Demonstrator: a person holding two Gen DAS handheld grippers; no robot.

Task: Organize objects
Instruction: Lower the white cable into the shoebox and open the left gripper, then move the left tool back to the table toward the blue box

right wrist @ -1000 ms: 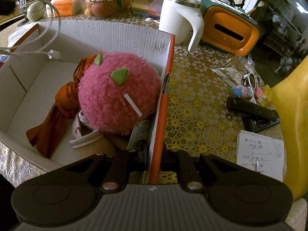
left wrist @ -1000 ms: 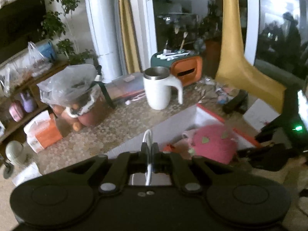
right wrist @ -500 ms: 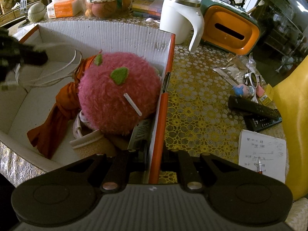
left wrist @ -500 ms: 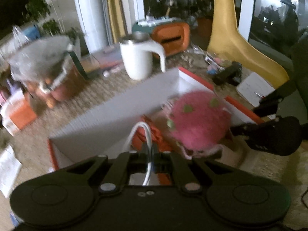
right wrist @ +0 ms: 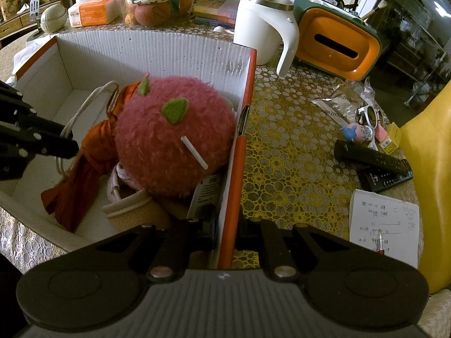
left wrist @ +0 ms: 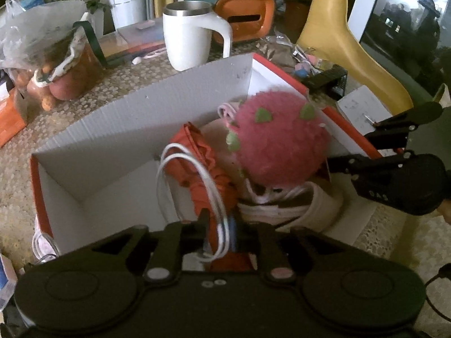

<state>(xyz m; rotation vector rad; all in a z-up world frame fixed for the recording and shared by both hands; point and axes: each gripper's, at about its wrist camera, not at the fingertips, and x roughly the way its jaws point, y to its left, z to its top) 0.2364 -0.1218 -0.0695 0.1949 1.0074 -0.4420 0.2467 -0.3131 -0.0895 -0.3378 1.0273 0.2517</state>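
White cable [left wrist: 197, 174] loops up from between my left jaws, which hang over the open box [left wrist: 135, 129] and point steeply down into it. My left gripper [left wrist: 220, 232] is opening: a gap shows between the fingers, the cable still runs through it, and I cannot tell whether either pad still touches it. The loops arch over the bare white floor at the box's left half, just beside the orange cloth [left wrist: 203, 169]. In the right wrist view the same cable [right wrist: 84, 107] curves up past my left fingers [right wrist: 42, 140] toward the back wall.

My right gripper [right wrist: 225, 239] is clamped shut on the box's right wall [right wrist: 236, 169], the orange edge running straight up from between its jaws. In the left wrist view that gripper [left wrist: 352, 152] reaches in from the right onto the same wall.

Inside the box, a pink plush [right wrist: 172, 138] with green spots fills the right half, resting on a tan shoe [right wrist: 132, 214] with white laces. The cloth lies against the plush's left side.

Beyond the box, on the lace tablecloth [right wrist: 287, 152], stand a white mug [right wrist: 259, 25] and an orange tissue box [right wrist: 335, 39]. Two remotes [right wrist: 372, 163] and a notepad [right wrist: 383, 225] lie to the right.
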